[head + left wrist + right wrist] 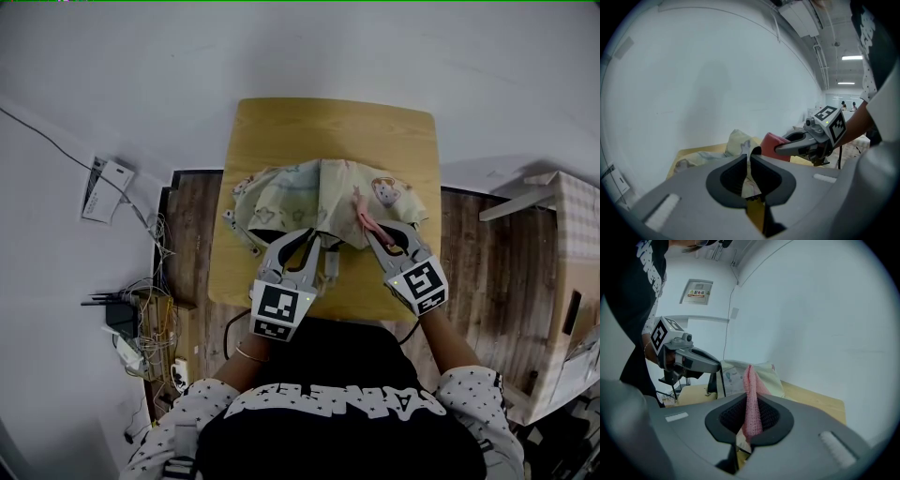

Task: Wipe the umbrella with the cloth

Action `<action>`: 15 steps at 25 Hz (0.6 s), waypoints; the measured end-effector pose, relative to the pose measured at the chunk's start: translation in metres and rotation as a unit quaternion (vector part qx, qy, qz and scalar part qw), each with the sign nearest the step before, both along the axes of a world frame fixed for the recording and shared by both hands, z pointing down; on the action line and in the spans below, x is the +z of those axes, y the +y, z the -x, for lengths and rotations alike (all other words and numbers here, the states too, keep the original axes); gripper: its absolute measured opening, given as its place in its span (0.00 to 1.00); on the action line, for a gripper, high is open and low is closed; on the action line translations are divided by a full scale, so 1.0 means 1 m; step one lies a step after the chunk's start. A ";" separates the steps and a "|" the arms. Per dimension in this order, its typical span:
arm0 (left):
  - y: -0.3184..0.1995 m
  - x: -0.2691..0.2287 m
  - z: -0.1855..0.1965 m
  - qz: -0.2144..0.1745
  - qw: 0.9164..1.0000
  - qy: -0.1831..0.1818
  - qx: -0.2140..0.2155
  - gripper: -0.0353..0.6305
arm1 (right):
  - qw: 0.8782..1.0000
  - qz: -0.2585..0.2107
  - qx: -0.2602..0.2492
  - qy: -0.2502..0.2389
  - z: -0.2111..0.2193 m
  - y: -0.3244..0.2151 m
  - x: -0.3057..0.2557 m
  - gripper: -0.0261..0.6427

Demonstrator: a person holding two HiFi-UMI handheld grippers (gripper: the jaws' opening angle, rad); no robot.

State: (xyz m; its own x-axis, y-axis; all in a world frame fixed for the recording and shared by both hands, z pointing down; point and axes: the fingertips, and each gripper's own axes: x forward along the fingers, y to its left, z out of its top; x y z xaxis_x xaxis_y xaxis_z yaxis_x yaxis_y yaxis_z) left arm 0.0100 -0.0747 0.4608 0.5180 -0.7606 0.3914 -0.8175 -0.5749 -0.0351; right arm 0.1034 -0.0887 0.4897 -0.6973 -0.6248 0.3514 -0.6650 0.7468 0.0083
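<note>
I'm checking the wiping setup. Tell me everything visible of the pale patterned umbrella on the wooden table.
The pale yellow fabric umbrella, printed with small cartoon figures, lies collapsed and crumpled on the light wooden table, canopy bunched in folds; what look like rib ends show at its left edge. The left gripper is shut on a fold of its fabric. The pink knitted cloth, pinched in the right gripper, appears to rest against its right side.

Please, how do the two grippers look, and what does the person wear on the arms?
The left gripper and the right gripper are grey plastic, with curved jaws lined by black pads. Each carries a white cube with black square markers. The person wears short white sleeves with small dark dots, and a thin bracelet on the left wrist.
</note>
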 end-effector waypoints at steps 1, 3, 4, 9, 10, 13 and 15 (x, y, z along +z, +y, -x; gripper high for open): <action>0.000 -0.001 0.000 -0.002 1.000 0.001 -0.001 0.05 | 1.000 -0.002 0.004 -0.004 -0.001 -0.001 -0.003 0.09; 0.000 -0.003 0.001 -0.006 1.000 0.002 -0.004 0.05 | 1.000 -0.003 0.009 -0.009 -0.002 -0.003 -0.008 0.09; -0.001 -0.005 0.002 -0.008 1.000 0.003 -0.005 0.05 | 1.000 -0.004 0.012 -0.011 -0.002 -0.004 -0.010 0.09; -0.002 -0.011 0.006 -0.016 1.000 0.006 -0.014 0.05 | 0.998 -0.023 0.032 -0.041 -0.006 -0.011 -0.028 0.09; -0.002 -0.011 0.007 -0.017 1.000 0.006 -0.015 0.05 | 0.998 -0.026 0.037 -0.049 -0.007 -0.013 -0.034 0.09; -0.003 -0.011 0.008 -0.014 1.000 0.005 -0.018 0.05 | 0.996 -0.036 0.047 -0.072 -0.009 -0.016 -0.048 0.09; -0.004 -0.010 0.008 -0.012 1.000 0.005 -0.017 0.05 | 0.995 -0.035 0.048 -0.075 -0.011 -0.016 -0.050 0.09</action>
